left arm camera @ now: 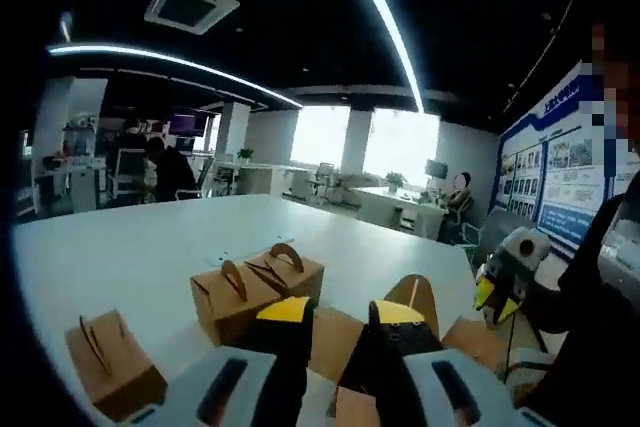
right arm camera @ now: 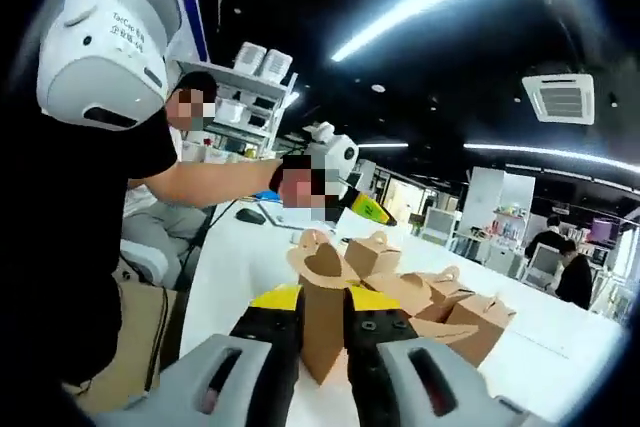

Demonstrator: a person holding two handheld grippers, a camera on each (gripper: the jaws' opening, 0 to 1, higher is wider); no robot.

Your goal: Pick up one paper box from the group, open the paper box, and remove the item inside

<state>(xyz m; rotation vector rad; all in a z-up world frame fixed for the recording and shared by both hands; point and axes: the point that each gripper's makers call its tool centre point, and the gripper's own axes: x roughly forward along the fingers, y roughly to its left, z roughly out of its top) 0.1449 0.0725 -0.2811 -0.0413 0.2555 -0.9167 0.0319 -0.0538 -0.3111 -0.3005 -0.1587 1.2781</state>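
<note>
Right gripper (right arm camera: 322, 319) is pinching a brown paper box (right arm camera: 322, 322), its base cut off behind the jaws. Left gripper (left arm camera: 340, 332) is hovering spread over boxes (left arm camera: 255, 292) on the white table (left arm camera: 130, 257); box contents hidden.

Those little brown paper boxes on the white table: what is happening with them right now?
A person works with a claw in each hand. The right claw is shut on one paper box, holding it upright, unopened. The left claw hovers open over the other boxes, which sit closed on the white table.
</note>
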